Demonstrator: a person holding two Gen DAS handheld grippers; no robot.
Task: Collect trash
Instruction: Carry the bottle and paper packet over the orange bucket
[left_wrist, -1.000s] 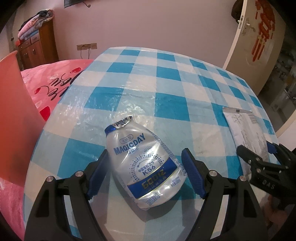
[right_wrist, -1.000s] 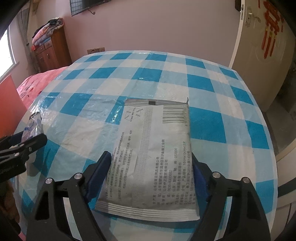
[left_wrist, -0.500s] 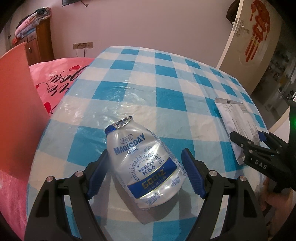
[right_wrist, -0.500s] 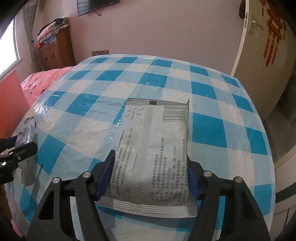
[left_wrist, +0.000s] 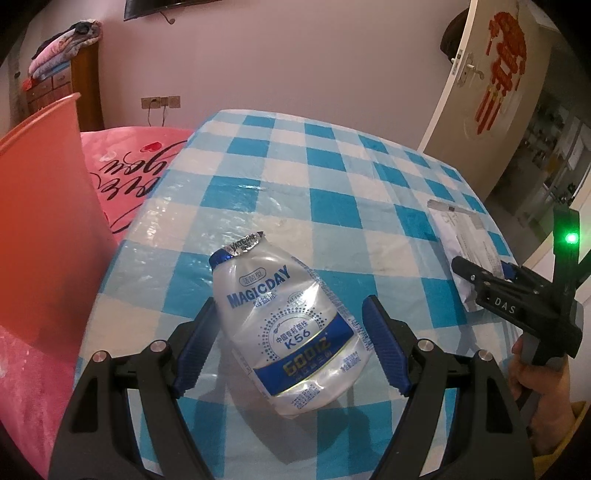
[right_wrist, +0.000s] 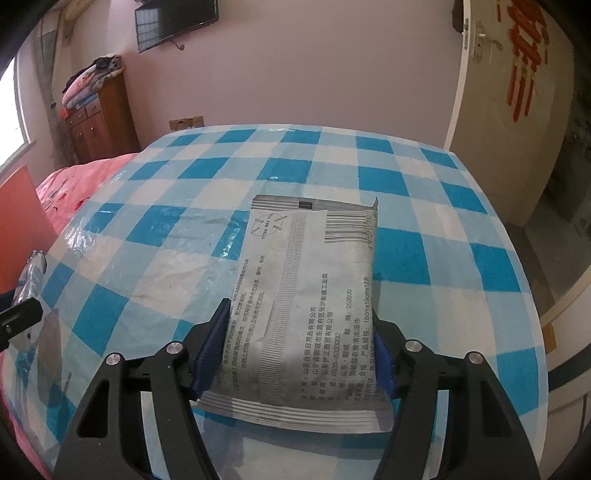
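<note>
A crushed clear drink bottle (left_wrist: 291, 332) with a blue "MAGICDAY" label hangs just above the checked table (left_wrist: 332, 177) and casts a shadow on it. My left gripper (left_wrist: 290, 302) is shut on its sides. A grey printed packet (right_wrist: 310, 295) lies lengthwise between the blue pads of my right gripper (right_wrist: 299, 308), which is shut on it near its close end. The left wrist view shows the right gripper (left_wrist: 484, 264) at the far right, on the packet (left_wrist: 465, 240). At the left edge of the right wrist view are the bottle (right_wrist: 33, 269) and one left finger (right_wrist: 18, 317).
A tall red bin (left_wrist: 40, 221) stands close on the left, beside pink bedding (left_wrist: 129, 173). A person's hand (left_wrist: 535, 373) holds the right gripper's handle. A door (left_wrist: 480, 92) is at the back right and a wooden cabinet (right_wrist: 103, 118) at the back left.
The right gripper's jaws have closed in onto the packet's sides. My left gripper has risen and shifted with the bottle still in it, and the red bin's rim has come into view.
</note>
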